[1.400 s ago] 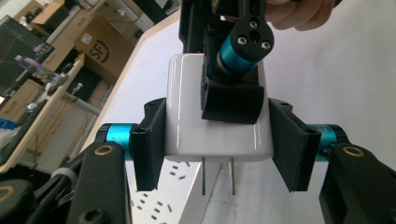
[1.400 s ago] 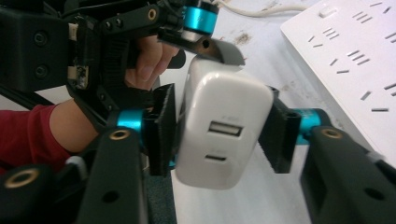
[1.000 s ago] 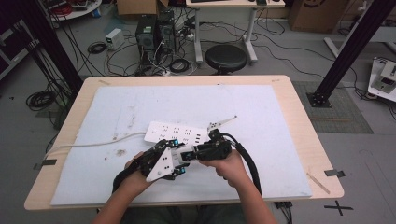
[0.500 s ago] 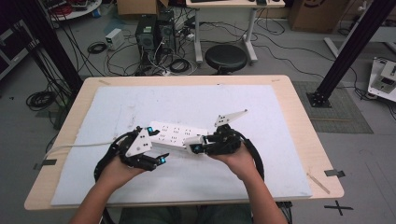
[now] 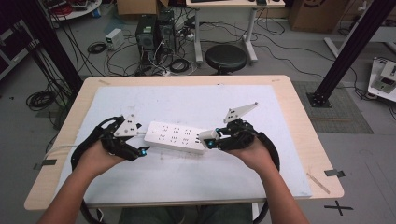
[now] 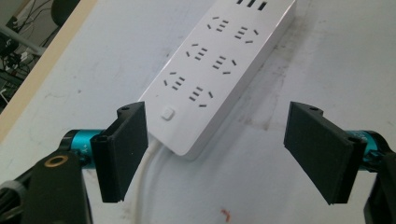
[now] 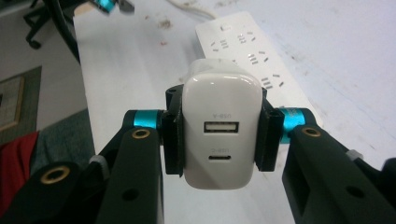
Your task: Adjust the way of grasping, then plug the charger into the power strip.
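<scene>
- The right tongs (image 7: pixel 219 135) are clamped on a white USB charger (image 7: pixel 220 126), held at the power strip's (image 5: pixel 175 136) right end, not yet plugged in.
- The left tongs (image 6: pixel 224 154) gape wide at the strip's switch end on the table (image 5: pixel 196 182), holding nothing.

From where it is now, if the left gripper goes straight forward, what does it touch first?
Probably the power strip: the open left gripper points at its switch end, with the cord beside one finger. Depth is unclear, so it could pass just above.
</scene>
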Demonstrator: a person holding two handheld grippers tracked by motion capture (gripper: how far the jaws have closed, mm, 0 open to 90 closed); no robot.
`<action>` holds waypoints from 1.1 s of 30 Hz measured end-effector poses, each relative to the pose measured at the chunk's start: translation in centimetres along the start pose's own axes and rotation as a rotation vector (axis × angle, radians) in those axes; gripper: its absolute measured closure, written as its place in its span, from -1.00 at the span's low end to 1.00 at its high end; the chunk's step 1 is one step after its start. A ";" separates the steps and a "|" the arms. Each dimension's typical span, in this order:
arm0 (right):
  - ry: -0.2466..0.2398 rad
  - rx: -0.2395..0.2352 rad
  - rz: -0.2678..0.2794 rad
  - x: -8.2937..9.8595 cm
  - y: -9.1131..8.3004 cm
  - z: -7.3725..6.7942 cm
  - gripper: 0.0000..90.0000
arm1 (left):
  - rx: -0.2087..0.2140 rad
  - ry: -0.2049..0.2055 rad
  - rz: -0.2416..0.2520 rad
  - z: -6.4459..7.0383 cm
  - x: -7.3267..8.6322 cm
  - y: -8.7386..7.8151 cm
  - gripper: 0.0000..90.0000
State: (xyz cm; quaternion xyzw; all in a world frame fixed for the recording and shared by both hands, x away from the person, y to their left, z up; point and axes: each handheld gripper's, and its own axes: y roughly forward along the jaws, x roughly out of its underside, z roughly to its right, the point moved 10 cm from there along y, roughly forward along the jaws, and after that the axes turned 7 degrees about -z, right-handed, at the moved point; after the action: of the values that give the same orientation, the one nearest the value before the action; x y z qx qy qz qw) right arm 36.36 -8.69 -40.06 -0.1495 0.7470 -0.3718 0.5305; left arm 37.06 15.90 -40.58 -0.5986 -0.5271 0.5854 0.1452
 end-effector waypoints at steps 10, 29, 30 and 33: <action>0.023 0.054 -0.045 1.4 -1.4 1.4 0.41 | 0.063 0.007 -0.097 -2.2 1.6 -0.7 -0.52; -0.075 0.034 -0.087 -0.2 -0.7 1.4 0.41 | 0.088 -0.050 -0.100 -2.7 3.3 -0.2 -0.52; -0.086 0.034 -0.083 -0.4 -0.7 1.4 0.41 | 0.087 -0.047 -0.099 -2.7 3.3 -0.2 -0.52; -0.097 0.074 -0.075 -0.9 -0.8 1.7 0.41 | 0.090 -0.047 -0.094 -2.5 3.2 -0.1 -0.52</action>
State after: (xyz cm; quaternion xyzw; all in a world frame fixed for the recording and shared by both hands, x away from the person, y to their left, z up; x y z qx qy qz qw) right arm 38.10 -9.28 -39.15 -0.1752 0.7000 -0.4112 0.5570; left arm 38.36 19.65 -41.55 -0.5519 -0.5311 0.6151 0.1870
